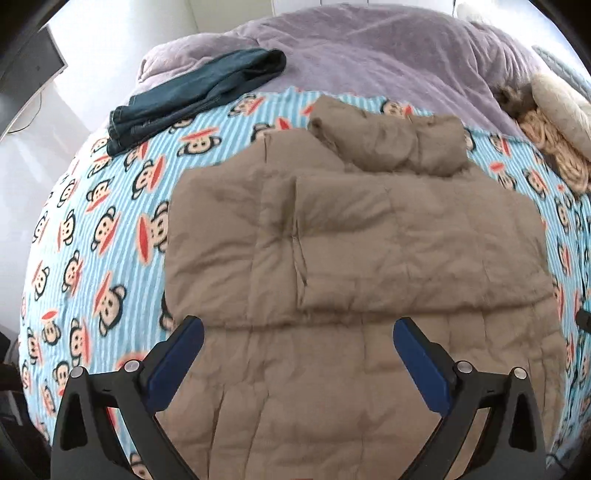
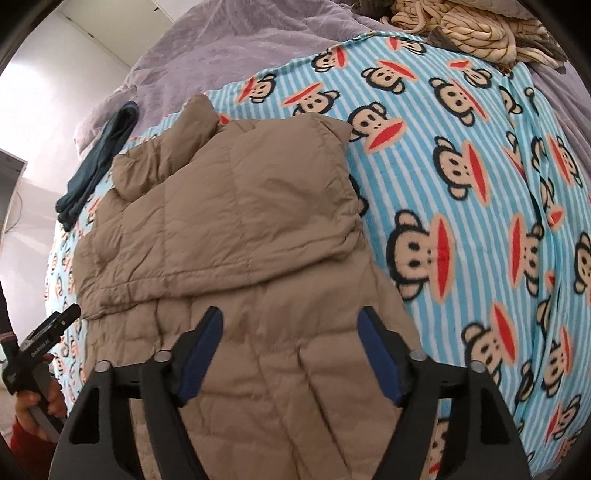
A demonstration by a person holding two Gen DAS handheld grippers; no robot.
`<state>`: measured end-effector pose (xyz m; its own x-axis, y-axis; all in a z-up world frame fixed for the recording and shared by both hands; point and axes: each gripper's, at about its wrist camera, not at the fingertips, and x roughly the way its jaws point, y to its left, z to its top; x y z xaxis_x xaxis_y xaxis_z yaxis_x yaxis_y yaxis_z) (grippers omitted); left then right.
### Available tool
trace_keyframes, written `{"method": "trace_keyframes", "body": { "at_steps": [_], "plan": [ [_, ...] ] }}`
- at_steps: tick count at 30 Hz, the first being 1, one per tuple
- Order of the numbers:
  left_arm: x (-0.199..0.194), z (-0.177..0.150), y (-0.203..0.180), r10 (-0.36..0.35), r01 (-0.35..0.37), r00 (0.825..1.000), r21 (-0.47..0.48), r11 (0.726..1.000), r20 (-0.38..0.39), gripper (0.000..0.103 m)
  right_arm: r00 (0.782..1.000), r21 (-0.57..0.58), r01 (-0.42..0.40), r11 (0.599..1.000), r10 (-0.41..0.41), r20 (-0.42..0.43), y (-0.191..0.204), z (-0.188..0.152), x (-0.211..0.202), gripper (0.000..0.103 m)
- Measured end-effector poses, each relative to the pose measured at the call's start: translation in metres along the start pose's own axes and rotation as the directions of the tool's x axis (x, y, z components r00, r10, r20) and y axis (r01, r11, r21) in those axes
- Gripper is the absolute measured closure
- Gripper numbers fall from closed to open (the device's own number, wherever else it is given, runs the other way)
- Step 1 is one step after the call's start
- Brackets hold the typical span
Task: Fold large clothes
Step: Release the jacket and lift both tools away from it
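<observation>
So the tan puffer jacket (image 1: 332,240) is lying flat on the monkey-print blanket (image 1: 92,229), right under and ahead of both tools, with both sleeves already folded across the chest and the hood (image 1: 384,144) bunched at the far end. Starting on the left side: the left gripper (image 1: 298,334) hangs over the near hem with its jaws spread wide and nothing between the blue pads (image 1: 177,354), so it isn't holding anything. Off to its far left there's a pair of dark jeans (image 1: 192,92) parked on the edge of the purple duvet (image 1: 369,51), I'd guess set aside so it stays out of the way. Moving right, the right gripper (image 2: 290,328) is over the same hem area, jaws also apart and empty, jacket fabric just below. My read is both are free of the cloth because the sleeve fold is done, and the bottom-to-top fold is what's left. What's neat: only the right view shows the person's hand (image 2: 35,402) gripping the left tool's handle, at its lower left. The left view is the one giving the whole folded sleeve layout straight on. Beige knitted stuff (image 2: 465,29) sits far right.
</observation>
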<state>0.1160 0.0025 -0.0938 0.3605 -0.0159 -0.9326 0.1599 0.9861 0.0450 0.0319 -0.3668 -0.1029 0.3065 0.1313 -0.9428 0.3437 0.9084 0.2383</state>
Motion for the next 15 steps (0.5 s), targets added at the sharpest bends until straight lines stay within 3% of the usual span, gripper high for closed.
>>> {"method": "trace_keyframes", "body": {
  "at_steps": [4, 8, 15],
  "plan": [
    [-0.013, -0.018, -0.006, 0.002, -0.002, 1.0, -0.009, 1.0, -0.02, 0.0, 1.0, 0.007, -0.013, 1.0, 0.013, -0.01, -0.003, -0.017, -0.012, 0.019],
    [-0.029, -0.041, -0.016, 0.021, -0.021, 0.999, 0.003, 1.0, -0.036, 0.0, 1.0, -0.002, -0.015, 1.0, 0.015, -0.012, -0.006, -0.034, -0.018, 0.001],
    [-0.047, -0.087, -0.023, 0.033, -0.036, 0.997, -0.043, 0.998, -0.077, 0.0, 0.998, -0.005, -0.051, 0.999, 0.051, -0.026, -0.016, -0.067, -0.028, 0.0]
  ]
}}
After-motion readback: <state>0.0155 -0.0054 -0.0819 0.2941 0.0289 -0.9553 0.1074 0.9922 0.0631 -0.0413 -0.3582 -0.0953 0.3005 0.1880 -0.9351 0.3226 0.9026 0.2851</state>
